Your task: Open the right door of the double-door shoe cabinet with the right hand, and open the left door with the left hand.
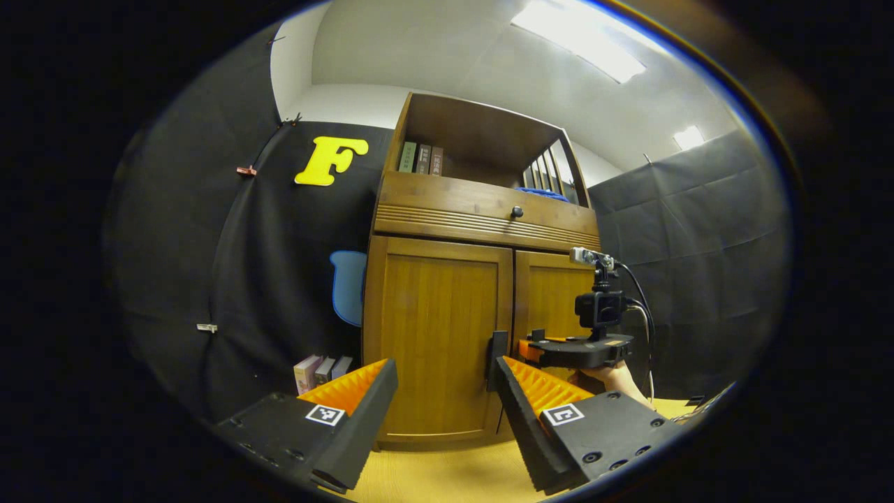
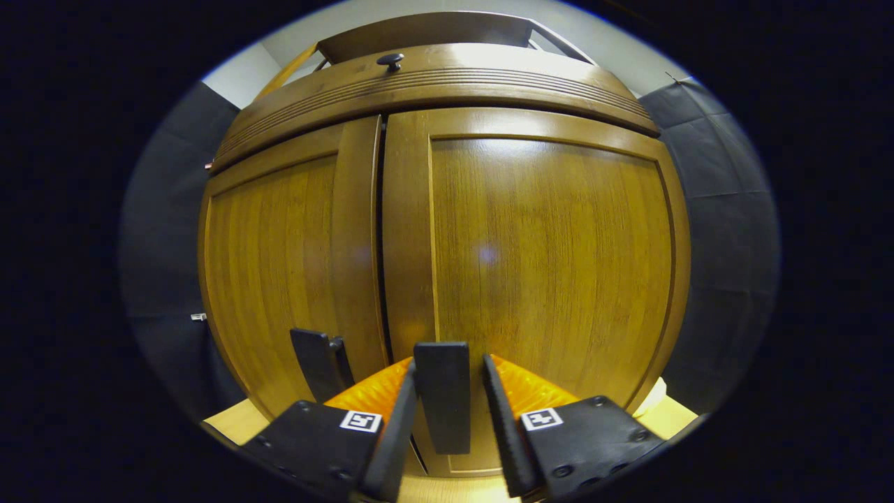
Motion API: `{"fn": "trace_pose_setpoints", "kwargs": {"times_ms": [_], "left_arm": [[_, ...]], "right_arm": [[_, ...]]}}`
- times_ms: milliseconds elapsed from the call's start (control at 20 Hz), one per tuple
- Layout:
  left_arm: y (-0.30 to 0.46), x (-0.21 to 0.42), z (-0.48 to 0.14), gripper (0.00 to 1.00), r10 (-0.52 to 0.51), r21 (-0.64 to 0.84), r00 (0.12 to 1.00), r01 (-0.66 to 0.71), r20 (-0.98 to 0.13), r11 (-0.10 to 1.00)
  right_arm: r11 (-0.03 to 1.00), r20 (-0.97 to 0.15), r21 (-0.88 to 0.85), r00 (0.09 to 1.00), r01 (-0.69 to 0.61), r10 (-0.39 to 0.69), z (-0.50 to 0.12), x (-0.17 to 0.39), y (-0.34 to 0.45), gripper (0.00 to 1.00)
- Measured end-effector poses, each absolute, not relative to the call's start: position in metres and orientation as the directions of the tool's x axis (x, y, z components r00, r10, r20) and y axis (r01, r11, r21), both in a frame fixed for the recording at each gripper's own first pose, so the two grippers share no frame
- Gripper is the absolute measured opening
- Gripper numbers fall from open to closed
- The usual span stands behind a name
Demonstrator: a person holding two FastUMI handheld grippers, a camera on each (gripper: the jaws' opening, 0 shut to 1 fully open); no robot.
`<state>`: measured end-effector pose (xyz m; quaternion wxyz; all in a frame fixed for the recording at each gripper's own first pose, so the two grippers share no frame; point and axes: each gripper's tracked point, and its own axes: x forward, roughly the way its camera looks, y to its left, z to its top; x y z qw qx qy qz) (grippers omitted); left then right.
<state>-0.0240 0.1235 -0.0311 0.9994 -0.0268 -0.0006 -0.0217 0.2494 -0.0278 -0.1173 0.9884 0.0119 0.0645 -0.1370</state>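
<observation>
Wooden shoe cabinet (image 1: 482, 279) on a yellow floor (image 1: 447, 475) against the black cloth wall, both doors closed, left gripper (image 1: 443, 405) spread wide well before it, right gripper (image 2: 447, 412) narrow around the right door handle (image 2: 443, 395), not clearly pressing.

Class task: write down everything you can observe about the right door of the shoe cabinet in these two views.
The right door is a glossy brown panel that looks like wood, with a raised frame around a flat centre with vertical grain. It appears closed, level with the left door, a thin dark gap between them. A dark flat handle stands out near its lower inner edge. The right gripper has its fingers on either side of that handle, seemingly not yet pressing. In the left gripper view the door stands behind that gripper.
</observation>
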Motion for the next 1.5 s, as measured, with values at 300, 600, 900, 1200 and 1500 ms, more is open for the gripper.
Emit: {"fn": "trace_pose_setpoints", "kwargs": {"times_ms": [300,600,900,1200,1500], "left_arm": [[0.130,-0.034,-0.033,0.87,-0.028,-0.011,1.000,0.027,-0.010,1.000],[0.128,-0.053,-0.029,0.87,0.017,0.006,0.999,-0.017,-0.027,1.000],[0.101,-0.076,-0.028,0.84,-0.017,0.005,0.999,0.017,-0.051,1.000],[0.081,-0.088,-0.023,0.87,-0.043,0.019,0.999,0.044,-0.030,0.999],[0.060,-0.084,-0.025,0.86,-0.081,-0.034,0.996,0.080,-0.030,0.996]], "right_arm": [[0.957,-0.114,-0.045,0.950,0.288,-0.291,-0.117,0.249,-0.026,0.20],[0.968,-0.136,-0.021,0.959,0.248,-0.249,-0.116,0.240,-0.023,0.25],[0.991,-0.162,0.012,0.978,0.136,-0.132,-0.108,0.196,-0.016,0.20],[0.993,-0.172,-0.022,0.978,0.116,-0.118,-0.096,0.137,-0.026,0.25],[0.993,-0.192,-0.030,0.974,0.116,-0.120,-0.085,0.084,-0.047,0.24]]}}
